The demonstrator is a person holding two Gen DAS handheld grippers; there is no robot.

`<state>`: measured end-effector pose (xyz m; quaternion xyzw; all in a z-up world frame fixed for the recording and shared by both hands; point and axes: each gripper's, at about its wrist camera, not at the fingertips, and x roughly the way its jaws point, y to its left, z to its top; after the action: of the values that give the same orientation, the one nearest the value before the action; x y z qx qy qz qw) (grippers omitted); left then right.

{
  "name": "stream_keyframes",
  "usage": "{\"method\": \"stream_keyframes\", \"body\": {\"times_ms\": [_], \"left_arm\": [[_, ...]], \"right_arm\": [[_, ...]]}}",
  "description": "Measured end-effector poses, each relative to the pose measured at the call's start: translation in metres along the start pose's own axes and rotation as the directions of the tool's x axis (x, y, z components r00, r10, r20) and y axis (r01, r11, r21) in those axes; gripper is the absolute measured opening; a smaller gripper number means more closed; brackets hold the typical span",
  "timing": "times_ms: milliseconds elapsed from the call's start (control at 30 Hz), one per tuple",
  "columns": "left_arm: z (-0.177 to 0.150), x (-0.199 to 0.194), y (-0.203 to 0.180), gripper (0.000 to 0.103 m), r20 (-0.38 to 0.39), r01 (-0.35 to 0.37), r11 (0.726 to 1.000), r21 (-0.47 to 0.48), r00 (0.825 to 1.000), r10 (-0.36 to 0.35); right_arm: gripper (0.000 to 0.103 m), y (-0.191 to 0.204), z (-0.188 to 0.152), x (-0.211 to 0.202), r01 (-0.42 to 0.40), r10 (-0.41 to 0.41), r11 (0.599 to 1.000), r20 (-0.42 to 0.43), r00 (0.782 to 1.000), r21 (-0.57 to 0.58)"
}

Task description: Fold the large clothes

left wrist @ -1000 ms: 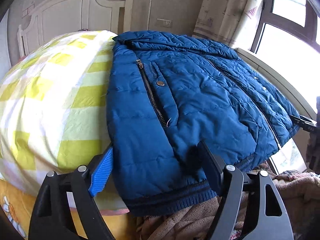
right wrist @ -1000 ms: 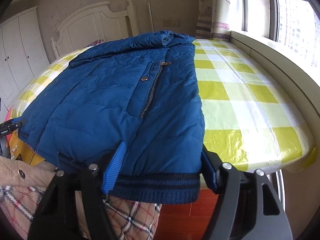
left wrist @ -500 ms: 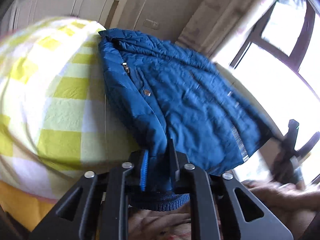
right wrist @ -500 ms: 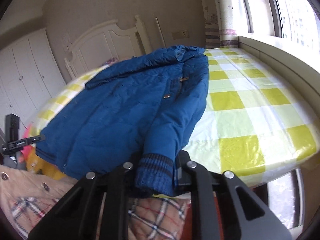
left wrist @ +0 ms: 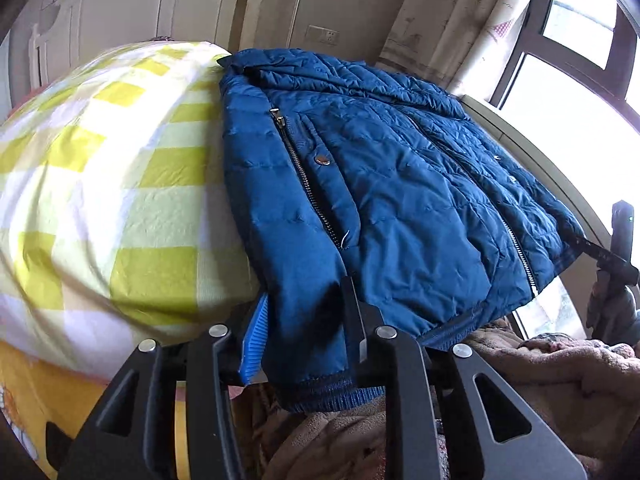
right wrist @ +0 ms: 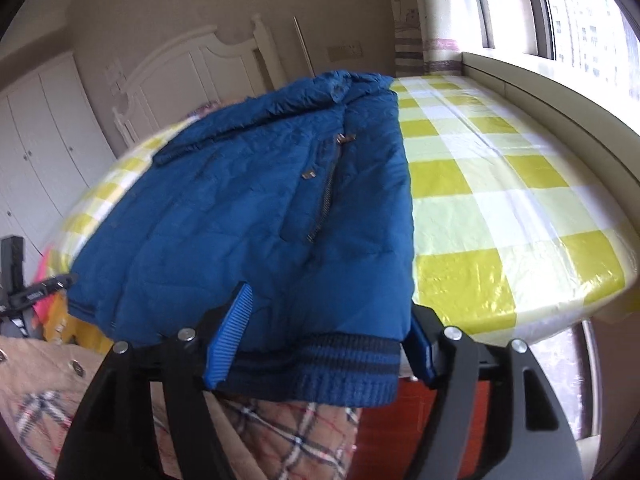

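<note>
A blue quilted jacket (left wrist: 380, 184) lies front up on a yellow-and-white checked bed (left wrist: 104, 184), collar far, ribbed hem over the near edge. My left gripper (left wrist: 306, 336) has its jaws partly apart around the hem's left corner. My right gripper (right wrist: 320, 344) stands wider apart, with the ribbed hem (right wrist: 316, 372) of the jacket (right wrist: 256, 216) lying between the fingers at the right corner. Neither clamps the cloth tightly. Each gripper shows small at the edge of the other's view.
A tan coat with plaid lining (right wrist: 280, 436) hangs below the bed's near edge (right wrist: 520, 304). A white headboard (left wrist: 152, 12) and wall stand behind. A window ledge (right wrist: 560, 92) runs along the right side. White wardrobes (right wrist: 36, 152) stand at left.
Half a second ago both grippers were shut on the hem corners and lifting them. Now both have opened and the hem has dropped back flat onto the bed edge.
</note>
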<state>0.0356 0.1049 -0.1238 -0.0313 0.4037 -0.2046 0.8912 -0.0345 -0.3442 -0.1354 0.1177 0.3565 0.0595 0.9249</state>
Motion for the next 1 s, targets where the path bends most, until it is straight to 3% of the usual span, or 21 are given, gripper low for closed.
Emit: {"method": "stream_keyframes", "body": {"times_ms": [67,133,200,233,300,367,433,467,533,567,633,733,767,1000], "left_arm": [[0.001,0.002,-0.006,0.024,-0.010,-0.053,0.998,0.031,0.999,0.053],[-0.001,0.001,-0.007,0.036,-0.018,-0.095,0.995,0.031,0.995,0.096],[-0.004,-0.002,-0.003,0.076,-0.014,-0.138,0.990,0.020,0.990,0.138],[-0.006,-0.003,-0.001,0.089,-0.005,-0.155,0.988,0.011,0.988,0.155],[-0.007,-0.006,0.003,0.090,0.007,-0.134,0.991,-0.014,0.991,0.134],[-0.004,-0.005,-0.006,0.090,0.014,-0.129,0.991,0.020,0.992,0.129],[-0.002,0.002,-0.020,0.088,-0.012,-0.090,0.992,0.085,0.996,0.092],[-0.002,0.009,-0.025,0.081,-0.041,-0.079,0.991,0.108,0.996,0.084],[-0.003,0.016,-0.035,0.075,-0.047,-0.115,0.982,0.150,0.991,0.123],[-0.003,0.016,-0.036,0.060,-0.031,-0.121,0.981,0.152,0.991,0.127],[0.003,0.007,-0.022,0.024,-0.011,-0.042,0.997,0.071,0.999,0.042],[0.006,-0.003,-0.009,0.014,-0.007,0.043,0.999,0.017,0.999,-0.043],[0.005,-0.009,-0.006,0.006,0.004,0.063,0.998,0.008,0.998,-0.063],[-0.005,-0.062,0.023,0.005,0.068,0.203,0.974,-0.105,0.978,-0.196]], "right_arm": [[0.063,0.000,-0.002,0.001,0.007,-0.007,1.000,0.018,1.000,-0.003],[0.055,-0.002,-0.003,0.000,0.008,-0.008,1.000,0.015,1.000,0.006],[0.054,-0.003,-0.004,0.000,0.010,-0.010,1.000,0.008,1.000,-0.004],[0.054,-0.001,-0.004,-0.001,0.018,-0.018,1.000,0.007,1.000,-0.015],[0.054,0.000,-0.006,-0.001,0.024,-0.024,0.999,0.009,1.000,-0.025],[0.054,-0.001,-0.008,0.001,0.020,-0.020,1.000,0.012,1.000,-0.019],[0.054,-0.003,-0.008,0.003,0.013,-0.013,1.000,0.019,1.000,-0.012],[0.054,-0.004,-0.008,0.002,0.012,-0.012,1.000,0.021,1.000,-0.013],[0.052,-0.004,-0.008,0.002,0.012,-0.011,1.000,0.027,1.000,-0.021],[0.049,-0.004,-0.008,0.002,0.008,-0.007,1.000,0.030,1.000,-0.023],[0.028,-0.002,-0.009,0.000,-0.023,0.023,1.000,0.051,0.998,-0.018],[0.019,0.002,-0.010,-0.002,-0.066,0.067,0.998,0.068,0.995,-0.017],[0.018,0.001,-0.010,-0.002,-0.088,0.088,0.996,0.067,0.994,-0.004],[0.016,0.006,-0.030,-0.042,-0.286,0.281,0.955,0.073,0.957,0.074]]}}
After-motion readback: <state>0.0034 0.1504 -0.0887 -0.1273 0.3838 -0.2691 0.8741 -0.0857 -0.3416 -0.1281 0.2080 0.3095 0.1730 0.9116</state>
